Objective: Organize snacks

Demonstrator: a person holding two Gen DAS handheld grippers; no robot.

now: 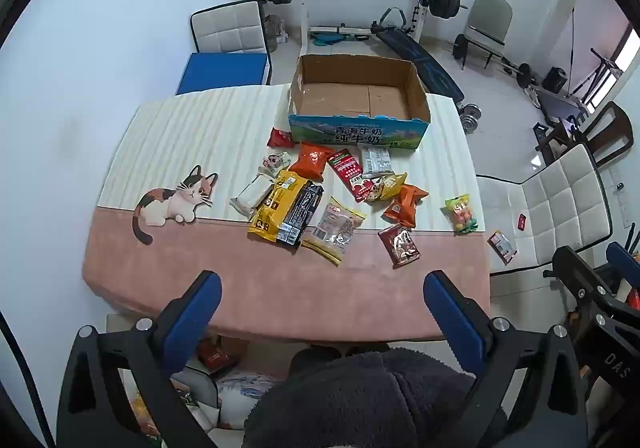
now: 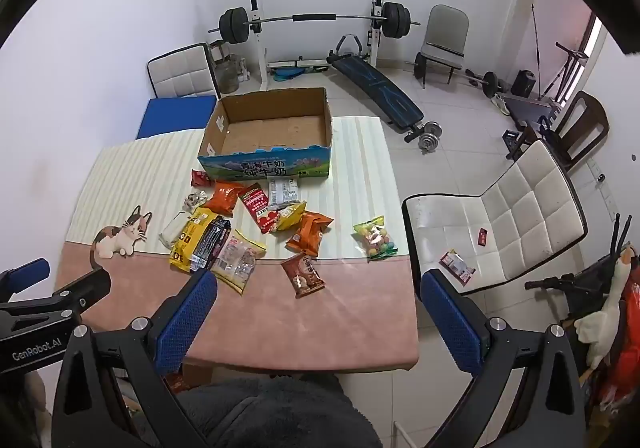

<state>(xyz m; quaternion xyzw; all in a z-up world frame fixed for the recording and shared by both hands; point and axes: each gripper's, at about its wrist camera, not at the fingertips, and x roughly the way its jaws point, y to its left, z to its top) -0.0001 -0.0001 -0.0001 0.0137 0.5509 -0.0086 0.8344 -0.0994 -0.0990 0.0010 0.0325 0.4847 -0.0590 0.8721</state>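
Note:
Several snack packets lie scattered mid-table: a yellow-and-black bag (image 1: 280, 206) (image 2: 191, 244), orange bags (image 1: 313, 160) (image 2: 309, 234), a brown packet (image 1: 399, 246) (image 2: 303, 274) and a candy bag (image 1: 462, 214) (image 2: 375, 238). Behind them stands an empty cardboard box (image 1: 358, 128) (image 2: 266, 164). My left gripper (image 1: 322, 290) hangs open above the table's near edge, nothing between its blue pads. Over the near right part of the table my right gripper (image 2: 318, 290) is open and empty too. In the right wrist view the left gripper (image 2: 40, 288) shows at the left edge.
The table (image 1: 280, 288) wears a pink and striped cloth with a cat print (image 1: 176, 200). A white chair (image 2: 500, 224) at the right holds a small packet (image 2: 457, 266) and a red item (image 2: 483, 237). Weight bench and barbell rack stand behind. A dark fleece garment (image 1: 360, 400) lies below.

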